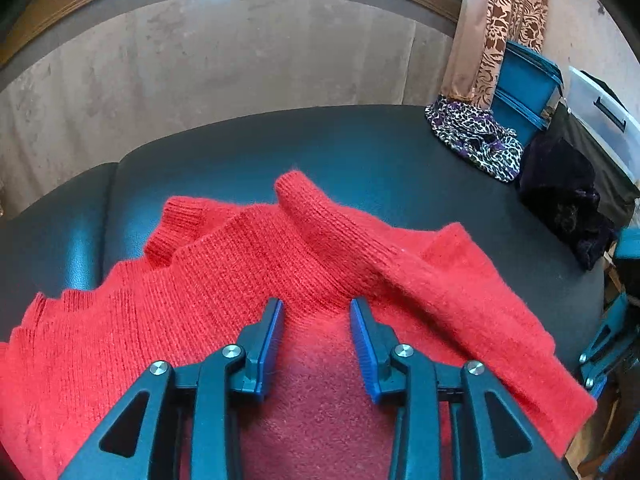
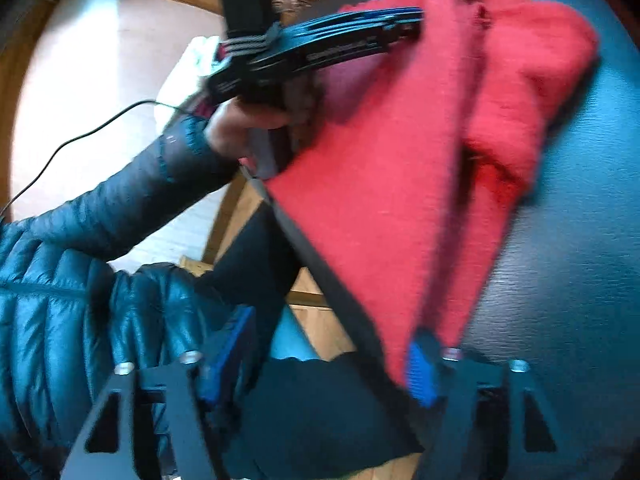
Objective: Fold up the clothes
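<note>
A red knit sweater (image 1: 240, 264) lies spread on a black table (image 1: 320, 140), one sleeve folded across its body. My left gripper (image 1: 316, 306) sits over the near part, its blue pads closed on a raised bunch of the knit. In the right wrist view that left gripper (image 2: 400, 20) holds the sweater (image 2: 400, 180) up by an edge, and the cloth slopes down from it over the table edge. My right gripper (image 2: 328, 332) is open with its jaws wide apart. The sweater's lowest corner rests against the right finger (image 2: 420, 372); the gap between the jaws holds no cloth.
A leopard-print cloth (image 1: 476, 140) and a dark garment (image 1: 560, 200) lie at the table's far right. Behind them stand a blue bin (image 1: 524, 80) and a clear plastic box (image 1: 600, 120). A person's padded sleeve (image 2: 120, 208) and a thin cable (image 2: 80, 132) are left of the table edge (image 2: 320, 272).
</note>
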`<state>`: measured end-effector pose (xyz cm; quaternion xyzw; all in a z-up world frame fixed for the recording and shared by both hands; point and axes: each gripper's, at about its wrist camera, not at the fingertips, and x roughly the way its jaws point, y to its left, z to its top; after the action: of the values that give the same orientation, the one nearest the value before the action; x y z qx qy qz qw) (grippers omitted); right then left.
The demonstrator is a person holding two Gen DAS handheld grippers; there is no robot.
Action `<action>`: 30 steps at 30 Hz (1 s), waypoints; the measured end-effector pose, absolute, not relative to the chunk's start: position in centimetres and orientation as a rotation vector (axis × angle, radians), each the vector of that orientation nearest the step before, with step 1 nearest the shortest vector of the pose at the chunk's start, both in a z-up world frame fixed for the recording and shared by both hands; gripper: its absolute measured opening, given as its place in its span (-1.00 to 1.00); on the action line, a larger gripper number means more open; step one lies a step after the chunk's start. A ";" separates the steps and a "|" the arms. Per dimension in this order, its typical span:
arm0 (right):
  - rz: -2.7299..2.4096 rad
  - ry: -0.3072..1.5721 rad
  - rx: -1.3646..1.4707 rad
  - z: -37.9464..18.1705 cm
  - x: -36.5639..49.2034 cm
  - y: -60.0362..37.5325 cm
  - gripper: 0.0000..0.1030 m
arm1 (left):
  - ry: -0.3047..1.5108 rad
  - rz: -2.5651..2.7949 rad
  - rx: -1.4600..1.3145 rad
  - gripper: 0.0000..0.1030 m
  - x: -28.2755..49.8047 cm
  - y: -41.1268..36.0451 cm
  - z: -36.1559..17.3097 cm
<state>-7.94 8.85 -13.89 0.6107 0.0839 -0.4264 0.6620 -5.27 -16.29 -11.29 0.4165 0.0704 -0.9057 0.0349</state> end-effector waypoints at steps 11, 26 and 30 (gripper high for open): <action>-1.685 0.183 1.034 -6.3 -6.7 9.3 0.86 | 0.300 -2.799 1.268 -0.30 -5.1 -17.1 -11.2; -1.936 0.160 1.098 -6.8 -11.6 1.8 1.00 | 0.482 -2.578 1.039 -0.30 7.1 -23.0 -8.2; -1.912 0.166 1.228 -9.2 -12.9 0.0 0.12 | 0.536 -2.536 1.051 -0.31 8.5 -23.7 -10.1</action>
<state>-12.93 -0.03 -9.20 0.4895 0.0662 -0.7622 0.4183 8.51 -23.70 -10.11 0.3701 0.1889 -0.8933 0.1714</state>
